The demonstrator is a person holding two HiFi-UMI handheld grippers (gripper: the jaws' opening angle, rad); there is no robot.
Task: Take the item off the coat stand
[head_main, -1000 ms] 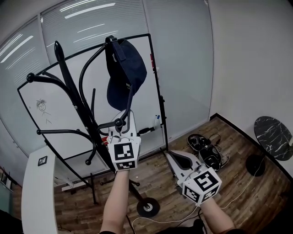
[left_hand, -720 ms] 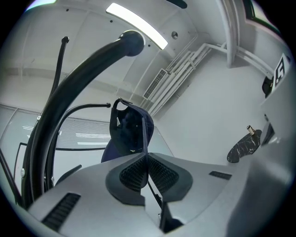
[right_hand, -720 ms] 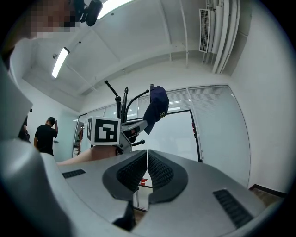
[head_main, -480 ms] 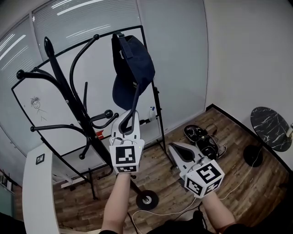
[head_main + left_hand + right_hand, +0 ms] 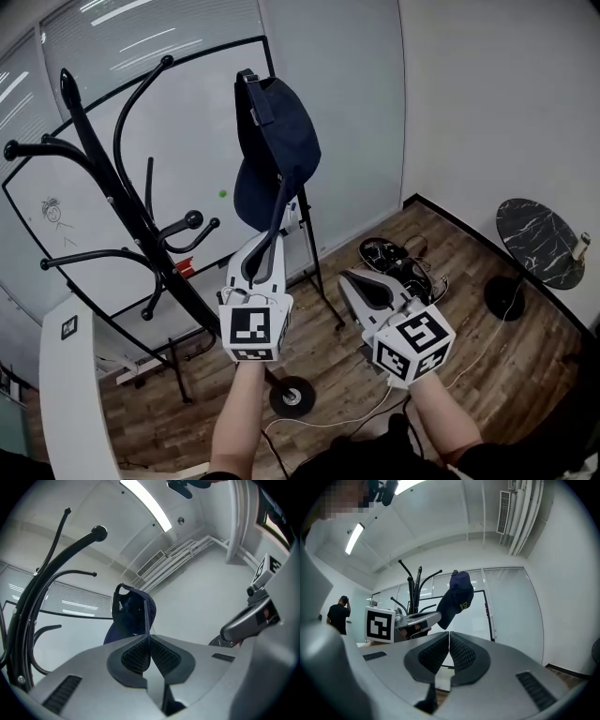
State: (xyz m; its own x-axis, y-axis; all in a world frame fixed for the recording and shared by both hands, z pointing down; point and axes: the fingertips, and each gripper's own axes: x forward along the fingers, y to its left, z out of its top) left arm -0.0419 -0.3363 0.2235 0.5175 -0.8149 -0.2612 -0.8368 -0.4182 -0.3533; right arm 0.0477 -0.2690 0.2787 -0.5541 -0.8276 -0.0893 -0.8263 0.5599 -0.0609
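Navy cap (image 5: 277,131), black coat stand (image 5: 159,262)

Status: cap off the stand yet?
Done: the dark navy fabric cap hangs clear of the black metal coat stand. In hand: the left tongs are shut on its brim; the right tongs are shut and empty. Left: probably just setting it down.

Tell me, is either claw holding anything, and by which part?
The left claw grips the dark blue cap by the thin edge of its brim, clear of the coat stand. The right claw is shut on nothing.
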